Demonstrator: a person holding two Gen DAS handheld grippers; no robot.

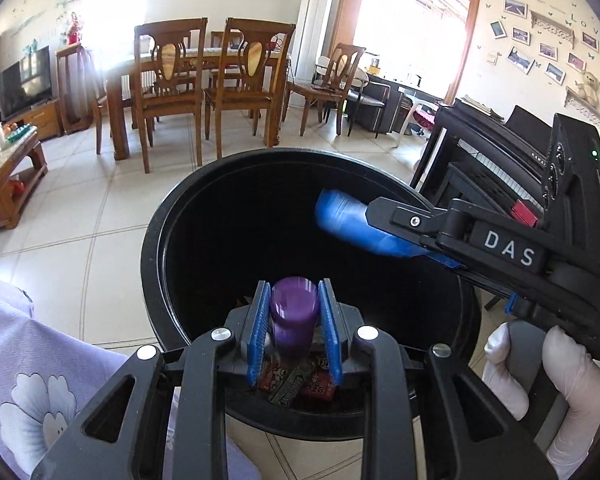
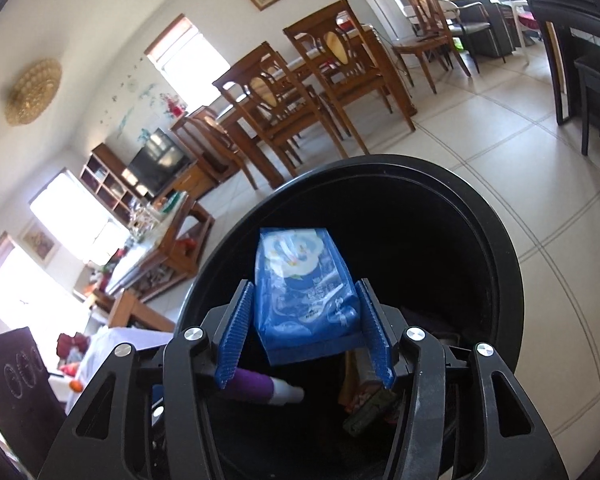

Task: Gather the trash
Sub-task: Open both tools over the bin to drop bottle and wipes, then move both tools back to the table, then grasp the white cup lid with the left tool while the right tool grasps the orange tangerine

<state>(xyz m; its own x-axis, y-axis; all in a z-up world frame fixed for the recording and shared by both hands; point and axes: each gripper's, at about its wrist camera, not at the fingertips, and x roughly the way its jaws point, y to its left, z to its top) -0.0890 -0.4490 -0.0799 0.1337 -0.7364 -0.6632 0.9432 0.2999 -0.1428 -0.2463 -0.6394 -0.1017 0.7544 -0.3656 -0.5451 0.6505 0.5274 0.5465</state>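
Both hand-held grippers hang over the open mouth of a round black bin [image 1: 156, 240] that stands on a tiled floor, each carrying a piece of trash.

On the left, the left hand-held gripper [image 1: 294, 326] is clamped on a purple bottle [image 1: 293, 316], its blue pads pressing both sides. The bottle's long axis runs forward along the fingers and tips downward into the bin. In the right wrist view the same bottle [image 2: 256, 390] shows as a purple tube with a white cap, lying crosswise inside the rim. Below it, at the bin's bottom, lie a few snack wrappers [image 1: 296, 386].

On the right, the right hand-held gripper [image 2: 306, 330] has a blue tissue pack [image 2: 306, 292] between its fingers. The fingers stand apart: a gap shows on the left side, and the pack looks blurred and loose, apparently slipping free. Its long axis points forward and down into the bin. From the left wrist view the pack [image 1: 348, 224] sits over the far right part of the opening. A gloved hand [image 1: 556, 384] holds this gripper's handle.

Both items are directly above the bin's interior, so dropping them seems to need only a release.
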